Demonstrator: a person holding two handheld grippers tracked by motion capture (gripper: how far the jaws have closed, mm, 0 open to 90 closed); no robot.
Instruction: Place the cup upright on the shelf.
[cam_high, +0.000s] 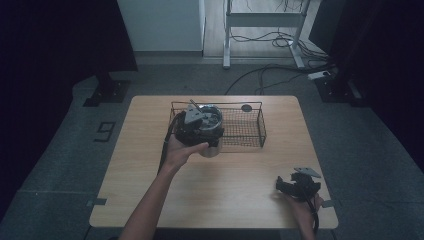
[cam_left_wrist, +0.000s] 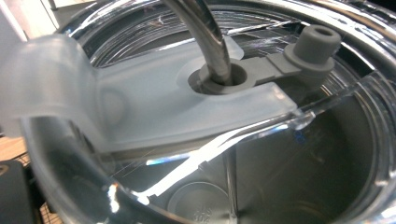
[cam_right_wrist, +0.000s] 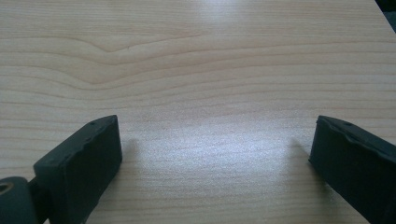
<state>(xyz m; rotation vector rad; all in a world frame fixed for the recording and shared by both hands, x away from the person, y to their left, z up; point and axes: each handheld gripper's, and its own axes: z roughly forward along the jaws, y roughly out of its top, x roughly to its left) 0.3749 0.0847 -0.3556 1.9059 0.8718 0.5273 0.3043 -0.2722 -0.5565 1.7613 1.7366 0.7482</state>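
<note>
Close against the left gripper view's lens sits a clear-lidded tumbler (cam_left_wrist: 261, 154): a frosted flip tab (cam_left_wrist: 140, 112) crosses the lid, a metal straw (cam_left_wrist: 205, 37) rises through a grey grommet, and a grey plug hangs off to the right. From the high view, the left gripper (cam_high: 197, 125) is pressed onto that tumbler (cam_high: 210, 150) at the near left corner of the wire basket (cam_high: 245, 127), which stands toward the far side of the wooden table (cam_high: 210, 195). Whether the cup's base rests inside the basket or just on its near edge cannot be told. The left gripper's jaws are hidden behind the cup, so whether they are clenched or released cannot be told either, though the closeness of the lid suggests a grasp around the upper wall.

I judge the tumbler to be stiff, fairly heavy for its size if steel-walled, and smooth enough to slip. The lid and straw look like the weak points: the tab could flex and the straw could lever out. A hold around the body just below the lid, kept upright, seems safest.

Farther right, near the table's near right corner, the right gripper (cam_high: 299, 186) rests low over bare wood, its jaws spread wide apart and holding nothing in the right gripper view.
</note>
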